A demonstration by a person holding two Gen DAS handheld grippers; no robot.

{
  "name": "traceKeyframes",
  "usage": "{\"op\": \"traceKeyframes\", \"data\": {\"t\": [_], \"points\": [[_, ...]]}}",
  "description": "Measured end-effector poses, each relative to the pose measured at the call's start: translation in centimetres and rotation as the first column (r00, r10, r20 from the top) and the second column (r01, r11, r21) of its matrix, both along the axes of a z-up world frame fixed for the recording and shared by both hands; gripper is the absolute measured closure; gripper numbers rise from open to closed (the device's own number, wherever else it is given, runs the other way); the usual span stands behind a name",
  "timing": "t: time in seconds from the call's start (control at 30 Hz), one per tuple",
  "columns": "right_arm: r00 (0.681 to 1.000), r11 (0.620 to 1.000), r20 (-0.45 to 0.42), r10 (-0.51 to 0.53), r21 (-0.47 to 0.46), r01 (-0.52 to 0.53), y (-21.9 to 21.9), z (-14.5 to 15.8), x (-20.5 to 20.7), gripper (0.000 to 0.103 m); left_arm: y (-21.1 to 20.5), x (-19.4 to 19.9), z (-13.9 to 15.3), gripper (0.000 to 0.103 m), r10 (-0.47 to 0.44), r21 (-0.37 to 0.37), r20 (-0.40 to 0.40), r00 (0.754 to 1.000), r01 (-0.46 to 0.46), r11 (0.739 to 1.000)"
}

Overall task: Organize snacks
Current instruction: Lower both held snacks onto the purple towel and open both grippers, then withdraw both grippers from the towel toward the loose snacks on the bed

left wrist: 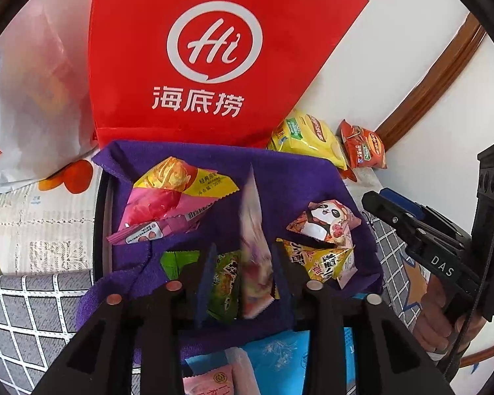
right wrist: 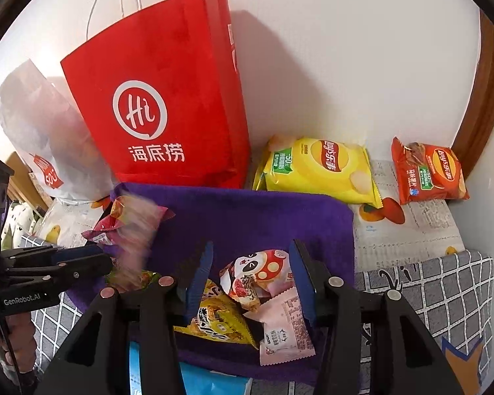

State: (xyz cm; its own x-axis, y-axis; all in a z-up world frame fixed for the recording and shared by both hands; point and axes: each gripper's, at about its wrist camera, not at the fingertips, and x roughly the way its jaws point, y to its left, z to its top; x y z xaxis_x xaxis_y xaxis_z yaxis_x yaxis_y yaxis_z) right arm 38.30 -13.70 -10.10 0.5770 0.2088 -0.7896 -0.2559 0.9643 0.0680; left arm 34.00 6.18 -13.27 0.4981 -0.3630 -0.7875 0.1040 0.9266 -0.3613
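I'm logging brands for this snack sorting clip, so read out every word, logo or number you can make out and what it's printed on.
"Hi" and "海底捞": red paper bag.
"Lay's 乐事" and "-50": yellow chip bag.
"Lay's 乐事": orange-red chip bag.
"DAS": right gripper.
"GenRobot.AI": left gripper.
Small snack packets on the purple towel, the white plastic bag and the newsprint-pattern cloth: print too small or blurred to read.

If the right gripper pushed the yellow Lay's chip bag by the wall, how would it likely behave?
The yellow Lay's chip bag looks puffed, so it is probably light for its size and would slide easily on the printed table covering. Its glossy film may slip between fingers. The chips inside are likely fragile under a hard squeeze.
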Motion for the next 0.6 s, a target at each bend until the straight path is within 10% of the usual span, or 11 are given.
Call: {"op": "traceKeyframes", "data": {"t": [0.6], "points": [[0.994, 0.998, 0.090, -0.069, -0.001, 0.070, -2.6, 6.0, -8.2, 0.054, 1.0, -3.6, 6.9, 0.038, 0.033, 0.010, 0.166, 0.986, -0.035, 0.999]]}}
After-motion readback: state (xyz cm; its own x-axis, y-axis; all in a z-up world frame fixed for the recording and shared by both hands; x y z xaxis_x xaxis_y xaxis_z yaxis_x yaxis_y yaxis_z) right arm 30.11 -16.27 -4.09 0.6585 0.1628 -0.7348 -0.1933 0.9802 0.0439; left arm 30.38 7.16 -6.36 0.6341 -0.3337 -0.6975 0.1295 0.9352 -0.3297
